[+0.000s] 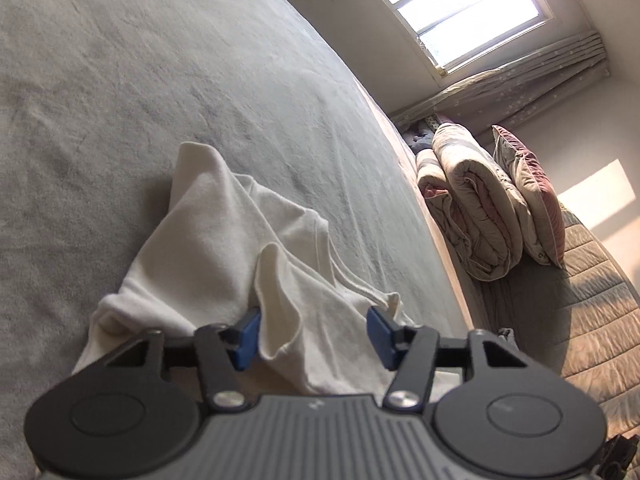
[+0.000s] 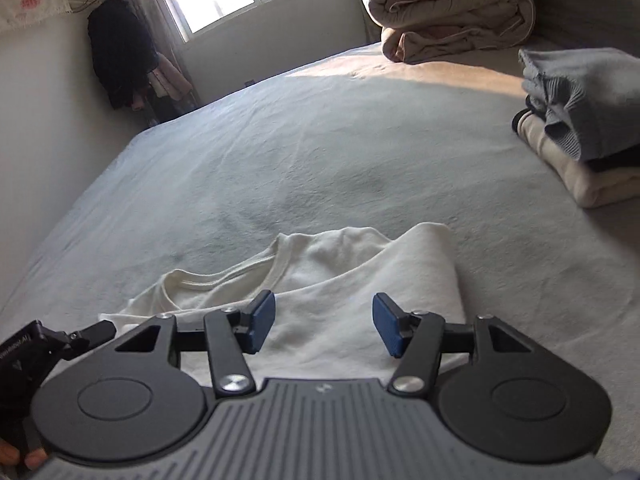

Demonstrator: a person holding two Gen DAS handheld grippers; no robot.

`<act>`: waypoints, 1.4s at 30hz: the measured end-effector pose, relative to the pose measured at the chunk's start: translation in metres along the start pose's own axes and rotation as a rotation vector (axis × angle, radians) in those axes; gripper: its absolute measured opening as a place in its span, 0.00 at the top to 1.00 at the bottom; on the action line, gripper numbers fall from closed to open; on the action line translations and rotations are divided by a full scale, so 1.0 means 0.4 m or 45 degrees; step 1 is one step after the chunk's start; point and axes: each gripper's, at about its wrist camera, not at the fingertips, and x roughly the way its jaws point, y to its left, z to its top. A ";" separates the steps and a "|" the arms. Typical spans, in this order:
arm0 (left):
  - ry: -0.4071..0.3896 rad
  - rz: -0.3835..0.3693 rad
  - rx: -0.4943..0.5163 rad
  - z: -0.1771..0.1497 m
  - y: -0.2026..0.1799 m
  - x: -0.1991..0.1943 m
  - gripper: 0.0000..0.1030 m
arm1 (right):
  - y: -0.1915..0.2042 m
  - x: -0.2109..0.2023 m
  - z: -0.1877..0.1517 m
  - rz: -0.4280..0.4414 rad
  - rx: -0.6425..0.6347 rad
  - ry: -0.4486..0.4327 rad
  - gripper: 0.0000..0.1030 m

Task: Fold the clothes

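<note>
1. The white shirt [image 1: 224,248] lies crumpled on the bed [image 1: 160,80], so I have space to spread it.
2. My left gripper [image 1: 314,336] has its jaws apart around a raised fold, pads not pressing; I judge it a handy pinch point.
3. My right gripper [image 2: 324,326] hovers over the shirt's body, jaws apart and empty.
4. The folded pile [image 2: 580,128] sits well aside, out of the way.

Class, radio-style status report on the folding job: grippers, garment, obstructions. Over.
Left gripper open, cloth fold between pads. Right gripper open over white shirt, crumpled on bed. Folded pile off right; nothing obstructing.
</note>
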 end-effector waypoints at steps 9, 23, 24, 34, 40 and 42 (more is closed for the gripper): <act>-0.040 -0.042 0.027 0.032 -0.025 -0.036 0.94 | 0.187 0.039 -0.153 -0.015 -0.525 -0.069 0.32; -0.238 0.014 0.240 0.039 -0.031 -0.114 0.94 | 0.039 0.099 -0.109 -0.568 -0.382 -0.134 0.30; -0.245 0.033 0.253 0.039 -0.023 -0.119 0.94 | 0.019 0.104 -0.102 -0.582 -0.376 -0.115 0.30; -0.170 0.266 0.428 0.012 0.059 -0.082 0.94 | -0.120 0.092 -0.085 -0.385 -0.289 -0.040 0.18; -0.169 0.322 0.487 0.020 0.039 -0.098 0.85 | -0.139 0.067 -0.053 -0.225 -0.388 0.045 0.16; -0.221 0.365 0.467 0.032 0.026 -0.116 0.60 | -0.157 0.044 -0.028 -0.130 -0.408 0.098 0.16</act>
